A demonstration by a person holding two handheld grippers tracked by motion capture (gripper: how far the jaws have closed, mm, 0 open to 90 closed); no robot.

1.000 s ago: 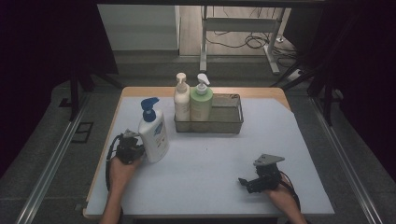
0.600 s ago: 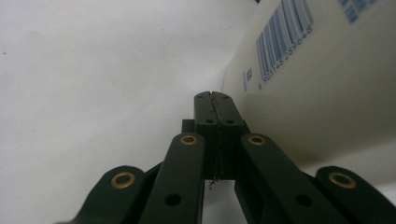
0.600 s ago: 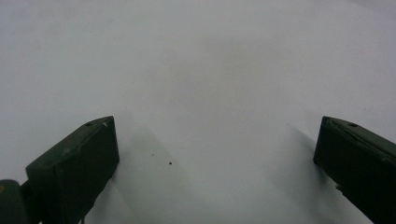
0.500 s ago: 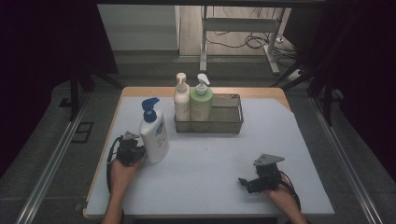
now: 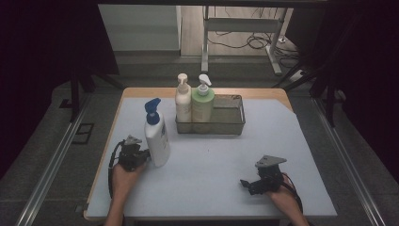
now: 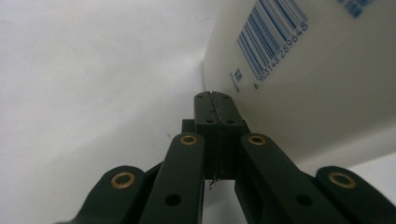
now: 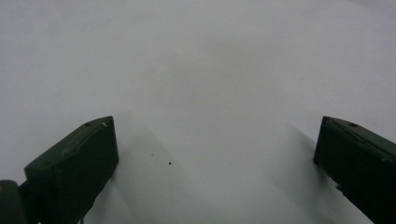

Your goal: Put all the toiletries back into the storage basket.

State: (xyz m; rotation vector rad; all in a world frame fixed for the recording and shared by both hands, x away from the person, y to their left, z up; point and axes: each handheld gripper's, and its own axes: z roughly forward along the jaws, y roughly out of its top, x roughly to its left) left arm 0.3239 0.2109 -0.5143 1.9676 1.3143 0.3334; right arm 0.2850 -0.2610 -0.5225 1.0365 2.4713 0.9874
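A white pump bottle [image 5: 157, 139] with a blue pump head stands on the pale mat at the left, leaning slightly. My left gripper [image 5: 147, 153] lies low on the mat at its left side, held by a hand. In the left gripper view the two jaws are pressed together with nothing between them, and the left gripper's tip [image 6: 212, 95] rests against the bottle's lower wall [image 6: 303, 70], below its barcode. My right gripper [image 5: 245, 183] rests on the mat near the front right. The right gripper [image 7: 215, 135] has its jaws wide apart over bare mat.
A wire basket [image 5: 230, 127] stands at the back middle of the table. It holds a cream pump bottle [image 5: 183, 101] and a green pump bottle [image 5: 203, 106] at its left end. The pale mat [image 5: 211, 160] covers most of the wooden table.
My left gripper has crept slightly toward the bottle's base. The right gripper and the basket have not moved.
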